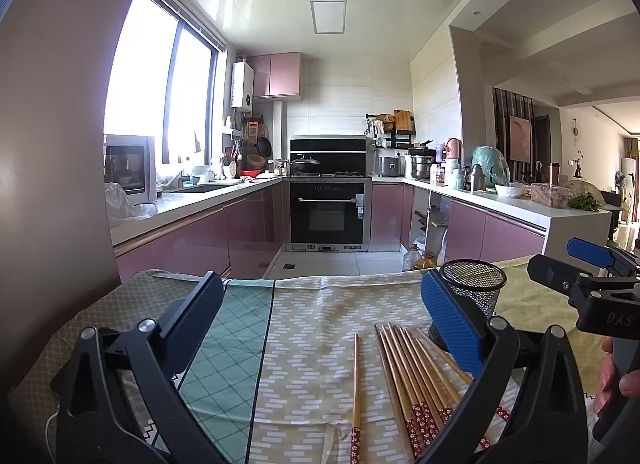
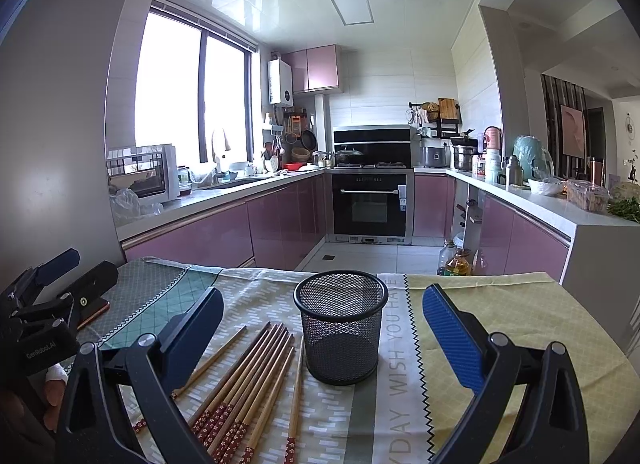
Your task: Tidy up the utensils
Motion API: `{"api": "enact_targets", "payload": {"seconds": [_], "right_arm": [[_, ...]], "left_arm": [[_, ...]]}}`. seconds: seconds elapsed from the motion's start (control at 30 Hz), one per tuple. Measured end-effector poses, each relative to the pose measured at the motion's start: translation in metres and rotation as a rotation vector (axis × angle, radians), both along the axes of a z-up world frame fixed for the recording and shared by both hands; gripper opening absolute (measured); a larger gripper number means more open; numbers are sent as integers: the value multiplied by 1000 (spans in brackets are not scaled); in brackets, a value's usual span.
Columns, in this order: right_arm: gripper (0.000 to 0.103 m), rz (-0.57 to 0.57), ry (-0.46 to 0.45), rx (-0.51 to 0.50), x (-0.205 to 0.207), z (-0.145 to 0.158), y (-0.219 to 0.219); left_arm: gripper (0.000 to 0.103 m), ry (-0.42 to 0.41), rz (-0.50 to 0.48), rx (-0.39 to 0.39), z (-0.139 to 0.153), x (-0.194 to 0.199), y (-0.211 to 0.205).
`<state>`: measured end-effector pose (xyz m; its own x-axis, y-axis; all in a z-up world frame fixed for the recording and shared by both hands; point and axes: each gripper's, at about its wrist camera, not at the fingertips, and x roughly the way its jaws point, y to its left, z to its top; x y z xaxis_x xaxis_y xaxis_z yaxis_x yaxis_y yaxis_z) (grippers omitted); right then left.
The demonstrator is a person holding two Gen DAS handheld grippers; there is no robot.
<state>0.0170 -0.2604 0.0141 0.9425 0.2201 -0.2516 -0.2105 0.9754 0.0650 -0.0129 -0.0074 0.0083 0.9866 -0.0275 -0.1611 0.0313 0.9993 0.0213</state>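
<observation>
Chopsticks [image 1: 416, 380] lie loose on cloth [image 1: 304, 328] between left tongs [image 1: 322, 312], cup [image 2: 340, 328] between right tongs [image 2: 322, 318]. Both spread wide, empty. Nothing picked yet; next: close on one chopstick, drop in cup.

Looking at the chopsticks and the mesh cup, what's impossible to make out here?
- Chopsticks: patterned ends cut off by the bottom edge in both views; exact count unclear, left gripper covers some.
- Mesh cup: left wrist view, lower part hidden behind a finger pad.

Bare tablecloth [image 2: 500, 304] right of mesh cup [image 2: 341, 328], chopsticks [image 2: 248, 384] crowding its left
</observation>
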Motion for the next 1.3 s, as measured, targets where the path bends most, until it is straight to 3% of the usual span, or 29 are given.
{"api": "enact_targets", "payload": {"seconds": [1.3], "right_arm": [[96,-2,1,9,0,-2,1]], "left_arm": [[97,-9,-2,-11,5,0,3]]}}
